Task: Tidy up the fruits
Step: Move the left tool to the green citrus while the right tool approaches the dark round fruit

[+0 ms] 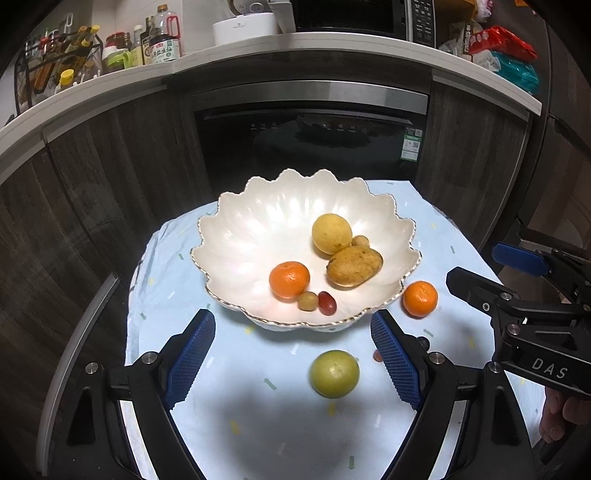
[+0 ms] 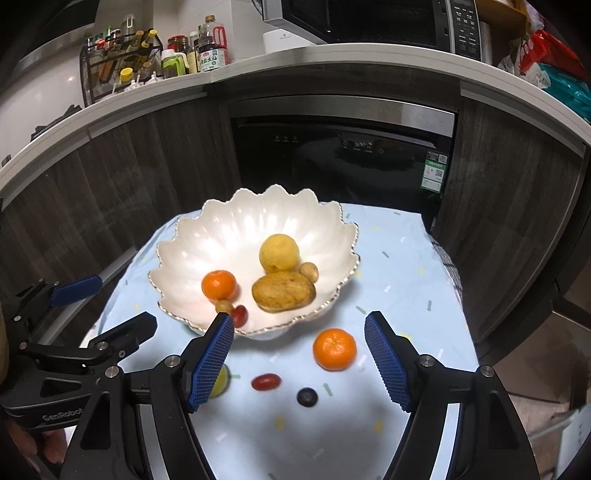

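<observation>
Both wrist views look steeply down, close, sharing the scalloped bowl (image 1: 255, 225).

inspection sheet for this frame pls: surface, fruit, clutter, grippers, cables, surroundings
Surface: small table under a light blue cloth, wrinkled at the edges.
Job's things: scalloped white bowl holds a yellow fruit, a brown oblong fruit, a mandarin, and small round fruits. Loose on the cloth: second mandarin, green fruit, red grape, blueberry.
Clutter: nothing seen on the cloth.
Grippers: left gripper and right gripper both open, jaws empty, above the loose fruit.
Cables: nothing seen.
Surroundings: dark built-in appliance, counter with bottles, microwave.
</observation>
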Available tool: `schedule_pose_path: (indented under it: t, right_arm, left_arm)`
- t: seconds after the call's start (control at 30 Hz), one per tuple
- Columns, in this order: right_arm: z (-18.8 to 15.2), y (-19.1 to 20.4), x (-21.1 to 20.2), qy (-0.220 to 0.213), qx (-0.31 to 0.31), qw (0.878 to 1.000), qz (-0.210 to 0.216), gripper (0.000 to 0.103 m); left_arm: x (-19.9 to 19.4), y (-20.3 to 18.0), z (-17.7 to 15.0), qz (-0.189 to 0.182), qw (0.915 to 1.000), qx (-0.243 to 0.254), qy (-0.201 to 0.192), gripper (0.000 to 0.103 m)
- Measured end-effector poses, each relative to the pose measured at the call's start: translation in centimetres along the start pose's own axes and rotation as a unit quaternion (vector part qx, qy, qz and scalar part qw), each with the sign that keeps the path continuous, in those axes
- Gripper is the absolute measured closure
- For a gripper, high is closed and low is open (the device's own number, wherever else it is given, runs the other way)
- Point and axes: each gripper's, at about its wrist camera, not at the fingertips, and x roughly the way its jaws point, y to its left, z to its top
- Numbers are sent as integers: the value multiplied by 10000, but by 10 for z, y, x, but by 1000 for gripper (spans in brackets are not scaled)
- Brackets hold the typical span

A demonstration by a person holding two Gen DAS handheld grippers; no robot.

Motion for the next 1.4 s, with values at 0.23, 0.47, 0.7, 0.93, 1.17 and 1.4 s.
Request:
schedule_pose_path:
  t: [0.23,0.47,0.7,0.93,1.17,1.4]
  right_arm:
    - [-12,-8,3,85,-22,9999,-55,29]
    - [-23,-16,7,176,-35,9998,-93,29]
    - [-34,-21,12,272,-10,9996,-106,29]
    - [-44,-23,18,375,-22,9993,-90,29]
    - [-53,-18,25,382,-229,9990,-99,29]
    - [-61,-13,34,428,-413,9982,-34,29]
  left_arm:
    - [2,-10,-8,5,10000,62,12,17]
    - [7,-19,-16,1,9999,116,91,17]
    - [12,-27,-24,-14,9998,154,147,17]
    - [19,-30,-32,-38,9997,164,198,17]
    - [26,-30,-40,23,9996,218,185,17]
    - [36,-30,-46,24,9995,224,232,18]
